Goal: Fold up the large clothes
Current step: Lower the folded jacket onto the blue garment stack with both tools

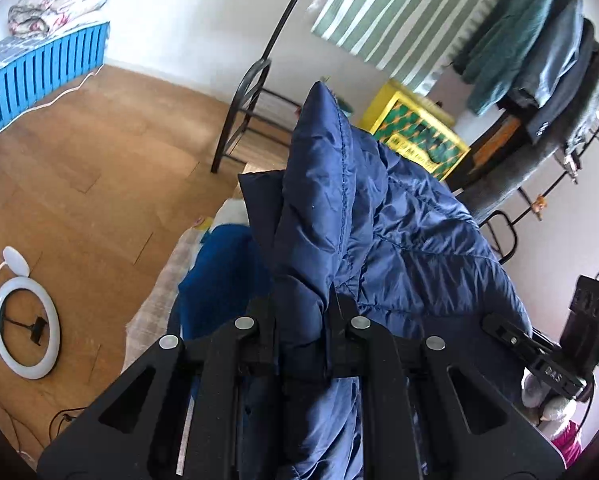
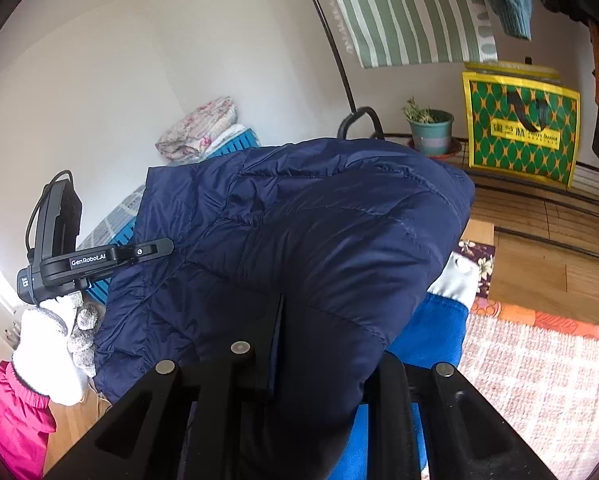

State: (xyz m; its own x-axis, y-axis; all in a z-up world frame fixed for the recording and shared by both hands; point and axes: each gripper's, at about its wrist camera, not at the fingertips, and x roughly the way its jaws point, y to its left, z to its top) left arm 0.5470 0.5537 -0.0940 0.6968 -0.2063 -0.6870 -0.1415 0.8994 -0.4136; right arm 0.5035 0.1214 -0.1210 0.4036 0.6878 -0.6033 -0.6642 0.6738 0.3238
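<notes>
A navy quilted puffer jacket (image 1: 379,208) hangs lifted between both grippers. My left gripper (image 1: 303,320) is shut on a bunched fold of it, with the fabric rising in a peak above the fingers. In the right wrist view the jacket (image 2: 319,232) drapes over my right gripper (image 2: 319,364), which is shut on a thick fold; only one fingertip (image 2: 276,336) shows. A white-gloved hand (image 2: 47,352) holds the left gripper (image 2: 99,258) at the jacket's left edge. The right gripper (image 1: 539,360) shows at the jacket's right edge. A bright blue cloth (image 2: 431,340) lies underneath.
A pale woven rug (image 2: 539,380) covers the wooden floor (image 1: 99,152). A ring light (image 1: 23,320) lies on the floor at left. A blue crate (image 1: 39,72) with folded bedding, a yellow-green bag (image 2: 519,128), a potted plant (image 2: 431,128) and a rack of hanging clothes (image 1: 539,60) line the walls.
</notes>
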